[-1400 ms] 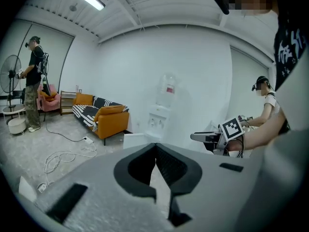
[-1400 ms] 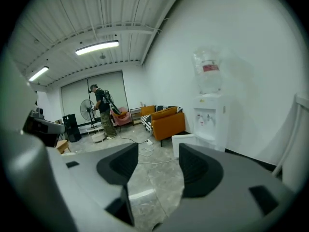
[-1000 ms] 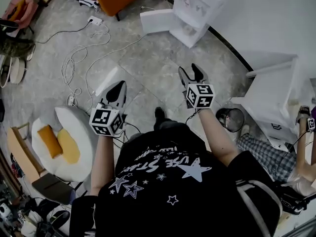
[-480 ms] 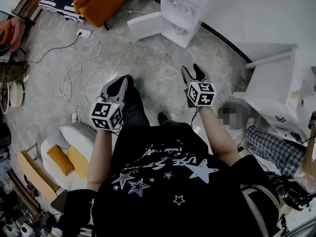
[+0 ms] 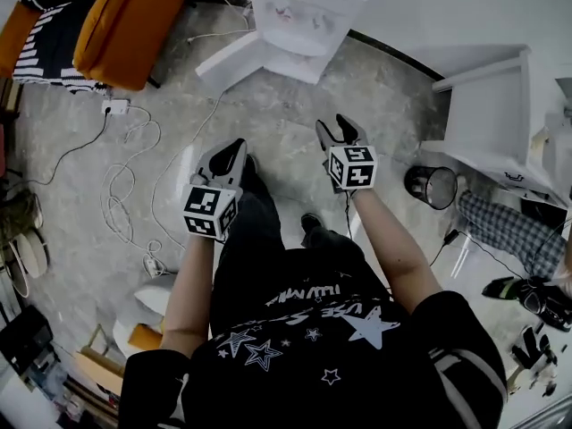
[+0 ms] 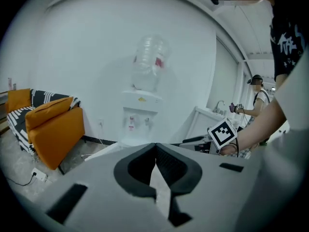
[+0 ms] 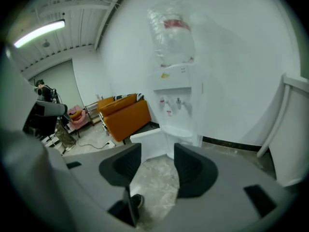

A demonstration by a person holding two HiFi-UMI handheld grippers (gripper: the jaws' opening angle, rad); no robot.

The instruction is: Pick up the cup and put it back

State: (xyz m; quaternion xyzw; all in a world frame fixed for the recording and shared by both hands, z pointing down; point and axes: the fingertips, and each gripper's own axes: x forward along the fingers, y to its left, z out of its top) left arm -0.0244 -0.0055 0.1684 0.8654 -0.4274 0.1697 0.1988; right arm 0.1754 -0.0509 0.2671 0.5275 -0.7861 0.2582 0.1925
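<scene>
While empty, right gripper (image 7: 158, 153) fingers (image 7: 194, 170) closer together.

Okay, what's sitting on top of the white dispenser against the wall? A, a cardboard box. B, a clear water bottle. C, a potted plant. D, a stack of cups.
B: the right gripper view shows a clear upturned water bottle standing on top of the white dispenser, and the left gripper view shows the same.

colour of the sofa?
Orange. The sofa shows best in the left gripper view.
</scene>
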